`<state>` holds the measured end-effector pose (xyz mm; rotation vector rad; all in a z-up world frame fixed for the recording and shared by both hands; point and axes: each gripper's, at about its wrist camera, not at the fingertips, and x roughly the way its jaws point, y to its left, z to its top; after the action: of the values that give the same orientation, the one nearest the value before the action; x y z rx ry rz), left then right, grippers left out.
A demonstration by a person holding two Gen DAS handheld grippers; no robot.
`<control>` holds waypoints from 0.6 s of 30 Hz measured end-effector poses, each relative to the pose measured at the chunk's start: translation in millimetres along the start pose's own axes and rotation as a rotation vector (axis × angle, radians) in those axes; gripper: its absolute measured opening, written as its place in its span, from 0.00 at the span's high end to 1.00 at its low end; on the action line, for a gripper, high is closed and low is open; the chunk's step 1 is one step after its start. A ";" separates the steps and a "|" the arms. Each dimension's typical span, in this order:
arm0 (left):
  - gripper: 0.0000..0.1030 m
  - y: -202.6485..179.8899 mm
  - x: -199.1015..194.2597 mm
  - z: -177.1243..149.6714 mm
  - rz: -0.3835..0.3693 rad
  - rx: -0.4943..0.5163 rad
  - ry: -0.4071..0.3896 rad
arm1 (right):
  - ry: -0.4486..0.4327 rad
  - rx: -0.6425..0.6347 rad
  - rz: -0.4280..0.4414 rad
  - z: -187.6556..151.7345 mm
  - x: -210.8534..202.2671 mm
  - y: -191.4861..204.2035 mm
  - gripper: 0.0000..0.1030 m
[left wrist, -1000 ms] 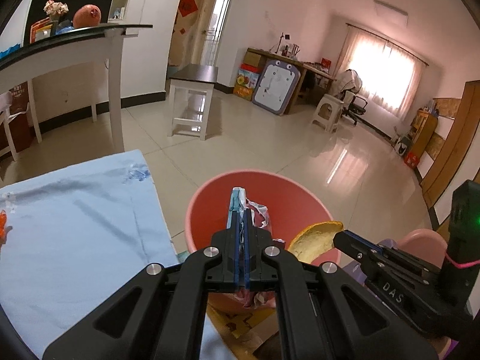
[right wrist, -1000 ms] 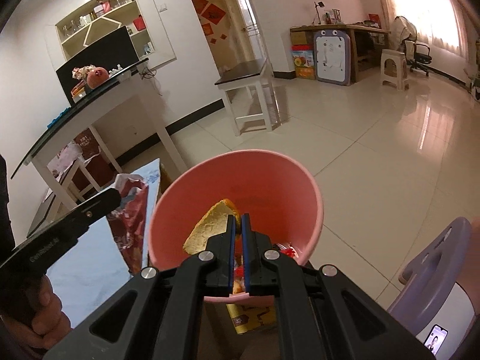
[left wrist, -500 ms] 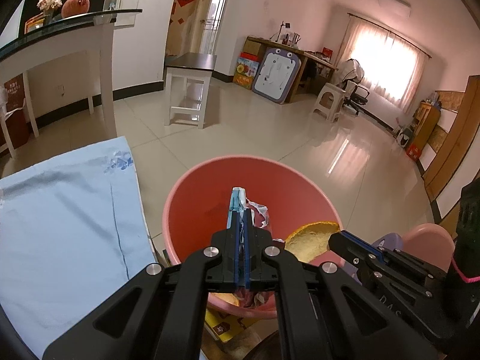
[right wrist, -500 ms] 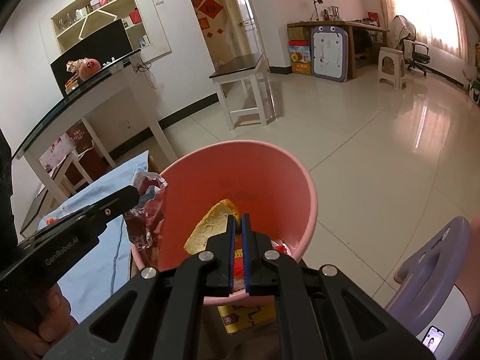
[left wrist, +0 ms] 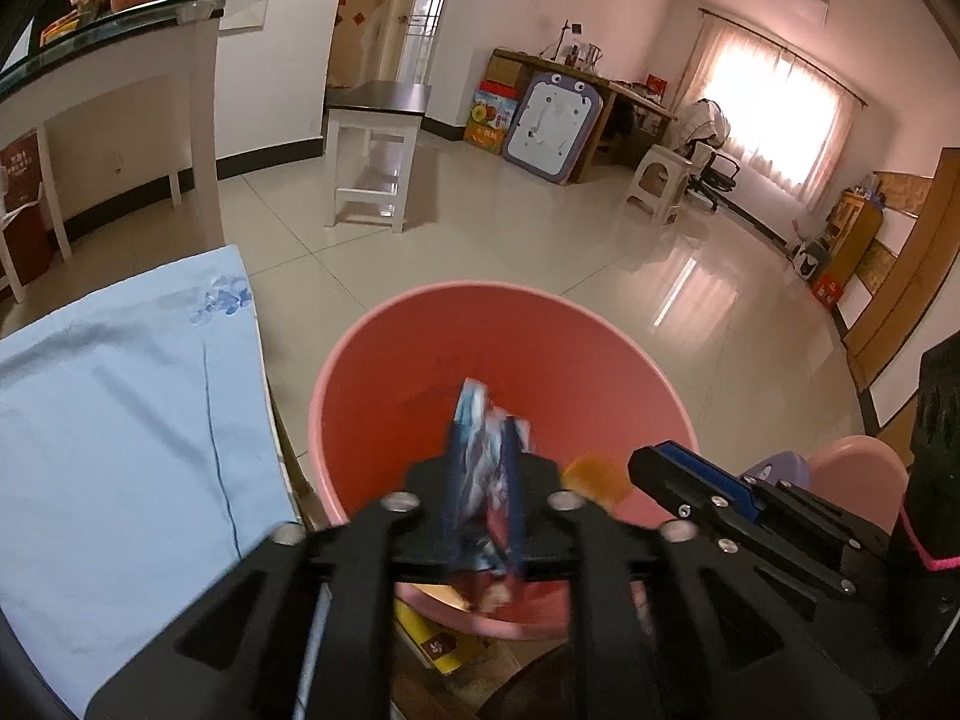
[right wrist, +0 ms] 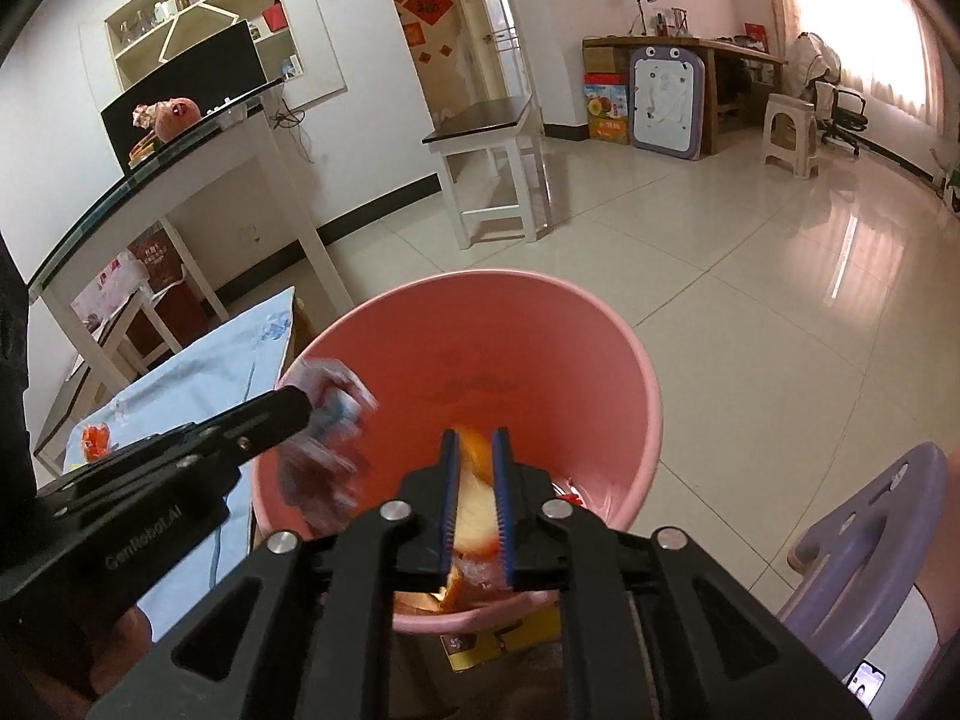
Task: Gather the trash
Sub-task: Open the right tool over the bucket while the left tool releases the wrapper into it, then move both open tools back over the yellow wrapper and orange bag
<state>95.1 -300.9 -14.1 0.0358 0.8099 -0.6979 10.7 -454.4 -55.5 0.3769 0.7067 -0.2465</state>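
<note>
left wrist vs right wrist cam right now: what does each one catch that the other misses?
Only the left wrist view: a wooden door at the right edge and a second, smaller pink basin.

Only the right wrist view: a wall niche with shelves, a dark screen below it, a phone and a small orange scrap on the cloth.

Both: the pink bucket, the blue tablecloth, the left gripper with a crumpled wrapper between its just-opened jaws, and the right gripper around an orange peel, jaws likewise just parted.

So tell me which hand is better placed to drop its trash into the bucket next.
Either, slightly the left: its tongs have just been opening, the wrapper loose between them above the pink bucket. The right tongs also opened around the peel.
</note>
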 end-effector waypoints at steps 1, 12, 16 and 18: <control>0.71 -0.1 -0.4 0.6 -0.003 -0.003 -0.001 | 0.000 0.000 -0.002 0.1 1.0 0.3 0.80; 0.68 9.7 -11.2 0.1 -0.004 -0.026 -0.007 | -0.016 -0.008 -0.003 -2.6 -4.9 2.5 0.64; 0.68 14.3 -22.9 -2.5 0.021 -0.026 -0.017 | -0.026 -0.014 0.007 -5.2 -12.5 7.7 0.60; 0.68 16.6 -28.4 -4.6 0.031 -0.028 -0.019 | -0.033 -0.019 0.015 -6.1 -17.6 12.2 0.58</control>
<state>88.1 -270.8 -2.0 0.0166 0.7994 -0.6565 -1.6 -439.2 -44.9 0.3591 0.6733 -0.2311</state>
